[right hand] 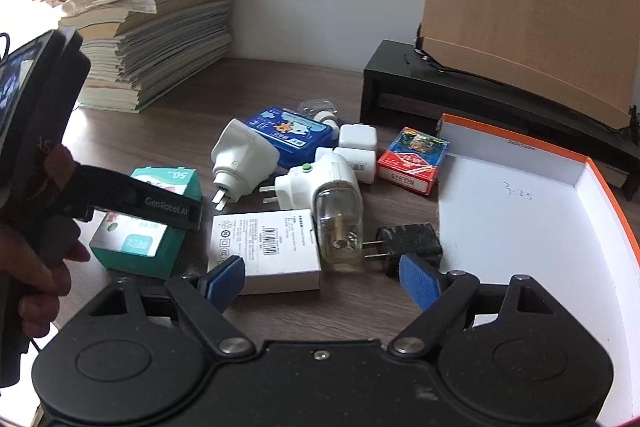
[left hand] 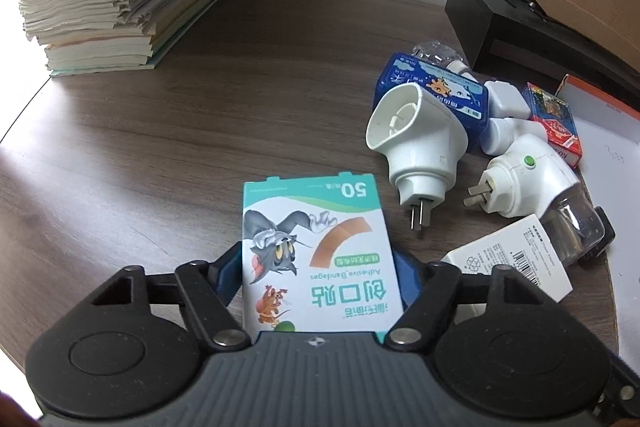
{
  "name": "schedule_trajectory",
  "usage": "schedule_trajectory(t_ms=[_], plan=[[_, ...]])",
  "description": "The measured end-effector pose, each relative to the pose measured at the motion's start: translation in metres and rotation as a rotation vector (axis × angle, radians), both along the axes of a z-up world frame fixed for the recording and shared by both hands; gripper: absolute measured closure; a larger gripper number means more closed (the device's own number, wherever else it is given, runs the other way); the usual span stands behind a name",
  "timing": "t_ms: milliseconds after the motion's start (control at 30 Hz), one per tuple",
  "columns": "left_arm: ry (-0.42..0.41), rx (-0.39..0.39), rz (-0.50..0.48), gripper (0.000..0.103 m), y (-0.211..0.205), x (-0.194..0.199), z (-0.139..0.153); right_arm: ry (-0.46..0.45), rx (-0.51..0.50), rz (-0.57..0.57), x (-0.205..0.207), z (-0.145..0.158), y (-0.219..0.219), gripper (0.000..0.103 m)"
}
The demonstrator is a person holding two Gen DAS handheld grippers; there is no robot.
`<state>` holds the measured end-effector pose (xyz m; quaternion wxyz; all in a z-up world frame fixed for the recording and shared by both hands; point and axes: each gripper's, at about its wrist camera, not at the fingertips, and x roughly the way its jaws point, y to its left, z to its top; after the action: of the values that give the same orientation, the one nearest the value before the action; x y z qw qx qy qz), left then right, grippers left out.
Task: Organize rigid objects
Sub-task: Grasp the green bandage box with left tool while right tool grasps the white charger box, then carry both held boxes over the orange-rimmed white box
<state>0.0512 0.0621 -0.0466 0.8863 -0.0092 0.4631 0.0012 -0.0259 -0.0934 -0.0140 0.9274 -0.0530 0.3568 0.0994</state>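
Left wrist view shows the left gripper (left hand: 318,283) clamped on the bandage box (left hand: 316,251), which sits between its blue pads just above the wooden table (left hand: 200,147). Held by its narrow sides, the light carton could crush or swing loose and knock the white plug-in heater (left hand: 416,143) beyond. Across the clutter, the right gripper (right hand: 320,281) hovers spread and empty near the orange-rimmed tray (right hand: 520,211).

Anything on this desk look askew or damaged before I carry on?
Nothing looks damaged. The plug-in vaporizer lies on its side among the loose clutter, and the paper stack has ragged, crumpled sheets on top. The orange-rimmed box sits open.
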Motion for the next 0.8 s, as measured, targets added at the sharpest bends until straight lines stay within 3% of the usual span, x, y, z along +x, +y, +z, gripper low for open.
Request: schedule_trajectory(t_ms=[233,533,800], plan=[[-0.02,-0.037,0.012,0.031,0.02,-0.008,0.005,0.038,0.006,0.1,0.024,-0.015,0.022,0.004],[-0.047,-0.058,0.047,0.031,0.042,-0.021,0.016,0.136,-0.008,0.114,0.055,-0.04,0.042,0.008],[-0.07,-0.072,0.032,0.031,0.042,-0.029,0.024,0.105,0.067,0.114,0.03,-0.019,0.036,0.011]])
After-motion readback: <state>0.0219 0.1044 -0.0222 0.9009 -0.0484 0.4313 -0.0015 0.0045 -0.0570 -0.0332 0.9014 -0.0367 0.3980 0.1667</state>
